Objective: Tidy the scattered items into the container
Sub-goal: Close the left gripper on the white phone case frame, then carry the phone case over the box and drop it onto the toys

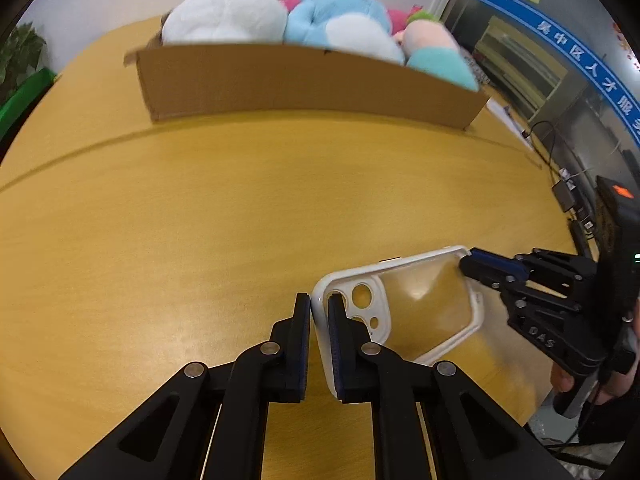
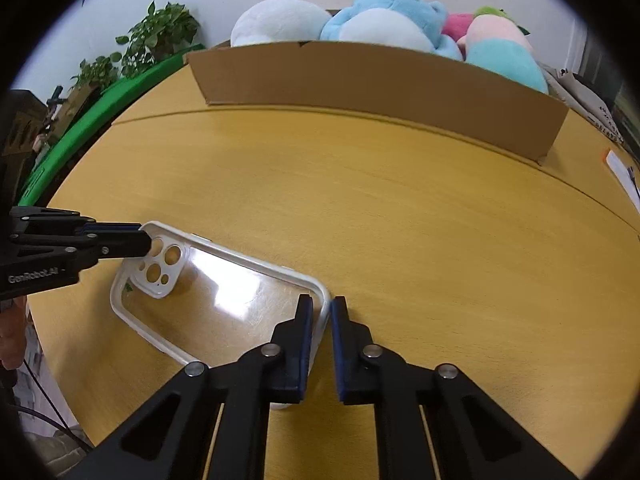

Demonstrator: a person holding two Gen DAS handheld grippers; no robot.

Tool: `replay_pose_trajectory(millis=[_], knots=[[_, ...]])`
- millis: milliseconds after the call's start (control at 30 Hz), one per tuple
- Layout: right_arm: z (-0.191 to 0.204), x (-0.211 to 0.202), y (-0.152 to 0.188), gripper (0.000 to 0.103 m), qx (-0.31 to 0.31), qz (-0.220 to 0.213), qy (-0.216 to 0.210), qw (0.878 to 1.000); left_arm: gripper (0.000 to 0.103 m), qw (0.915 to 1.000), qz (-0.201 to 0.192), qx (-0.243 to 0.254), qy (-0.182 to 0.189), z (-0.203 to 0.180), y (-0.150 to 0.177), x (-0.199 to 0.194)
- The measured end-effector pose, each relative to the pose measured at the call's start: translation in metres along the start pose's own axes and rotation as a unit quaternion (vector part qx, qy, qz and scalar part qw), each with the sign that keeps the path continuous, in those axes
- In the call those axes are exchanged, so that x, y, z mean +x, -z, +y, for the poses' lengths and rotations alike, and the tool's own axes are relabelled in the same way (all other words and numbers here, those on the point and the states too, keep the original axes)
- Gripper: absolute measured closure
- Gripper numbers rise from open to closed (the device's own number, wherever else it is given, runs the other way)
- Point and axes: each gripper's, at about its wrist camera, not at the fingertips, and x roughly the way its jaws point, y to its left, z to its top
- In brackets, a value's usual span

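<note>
A clear phone case with a white rim (image 1: pixel 424 304) is held just above the wooden table, also in the right wrist view (image 2: pixel 224 292). My left gripper (image 1: pixel 319 312) is shut on the rim at its camera-hole end. My right gripper (image 2: pixel 322 312) is shut on the rim at the opposite end; it shows in the left wrist view (image 1: pixel 480 266). The left gripper shows at the left of the right wrist view (image 2: pixel 140 240). A cardboard box (image 1: pixel 304 84) full of plush toys (image 1: pixel 332 20) stands at the far side of the table; it also shows in the right wrist view (image 2: pixel 376 92).
The yellow wooden table (image 1: pixel 180 220) stretches between the case and the box. Potted plants (image 2: pixel 160 36) and a green edge stand far left. Cables and adapters (image 1: pixel 568 192) lie at the table's right edge. Papers (image 2: pixel 624 176) lie at the far right.
</note>
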Motion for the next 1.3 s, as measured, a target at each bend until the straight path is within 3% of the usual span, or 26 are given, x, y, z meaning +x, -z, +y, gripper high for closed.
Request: replay_pose_trajectory(millis=[267,467,867,1067,1300], knots=[[-0.02,-0.024,-0.035,0.095,0.021,-0.057,0.012,0.998,0.094,0.9985,-0.043,0.033,0.0,-0.015,-0.051,-0.022],[-0.04,-0.055,-0.092,0.095,0.01,-0.131,0.035,0.991,0.095,0.9959,-0.074,0.051,0.003,-0.032,-0.111,-0.026],[-0.079,-0.073,-0.229,0.095,-0.019,-0.227,0.059,0.972,0.095,0.9853,-0.162,0.053,-0.015,-0.017,-0.274,-0.031],[-0.118,-0.044,-0.299,0.095,0.005,-0.229,0.059,0.972,0.095,0.9839,-0.167,0.057,-0.027,-0.008,-0.352,-0.002],[-0.15,0.042,-0.341,0.095,0.041,-0.163,0.063,0.984,0.094,0.9927,-0.109,0.036,-0.038,0.018,-0.404,0.08]])
